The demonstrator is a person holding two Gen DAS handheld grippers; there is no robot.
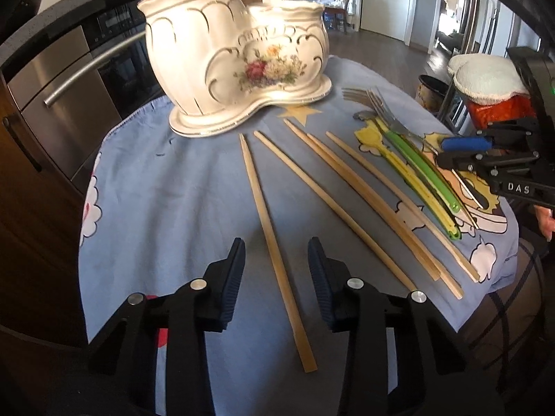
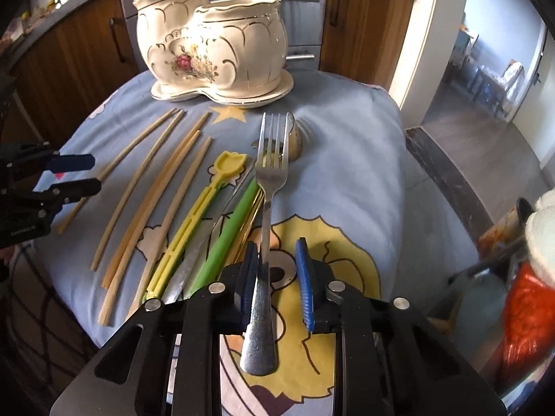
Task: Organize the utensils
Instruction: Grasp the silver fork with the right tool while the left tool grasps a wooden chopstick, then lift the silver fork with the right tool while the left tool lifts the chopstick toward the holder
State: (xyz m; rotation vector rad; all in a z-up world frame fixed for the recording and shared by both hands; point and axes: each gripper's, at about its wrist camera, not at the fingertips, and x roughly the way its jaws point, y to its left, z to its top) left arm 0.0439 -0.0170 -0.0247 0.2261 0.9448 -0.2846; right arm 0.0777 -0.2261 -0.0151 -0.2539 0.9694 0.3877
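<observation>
We see our left claw (image 1: 275,270) spread wide above the blue cloth (image 1: 173,187) on the worktop, gripping nothing, with one chopstick (image 1: 274,249) lying on the cloth between its fingers and running away ahead of it. To the right of that stick lie the other chopsticks (image 1: 364,201), fanned out with tips pointing ahead, and further right a yellow utensil (image 1: 409,176) and a green utensil (image 1: 423,170) lie side by side. Ahead of the claw and slightly to its left stands the white vase (image 1: 236,66), a two-pot holder painted with flowers. Our right claw (image 2: 277,277) has its fingers apart, and a fork (image 2: 267,215) lies between them, its handle against the left finger (image 2: 251,277) while the blue right finger (image 2: 303,277) stands clear of it (whether the fork is lifted or resting we cannot tell). The fork's tines point ahead toward the vase (image 2: 215,45), and a spoon (image 2: 295,138) lies partly hidden behind them. To the left of this claw lie the green utensil (image 2: 229,228), a knife (image 2: 194,260), the yellow utensil (image 2: 194,222) and, beyond them, the chopsticks (image 2: 145,194), with the left claw (image 2: 78,173) at the far left edge. From the left wrist view the right claw (image 1: 466,152) shows at the right edge, over the utensil handles.
</observation>
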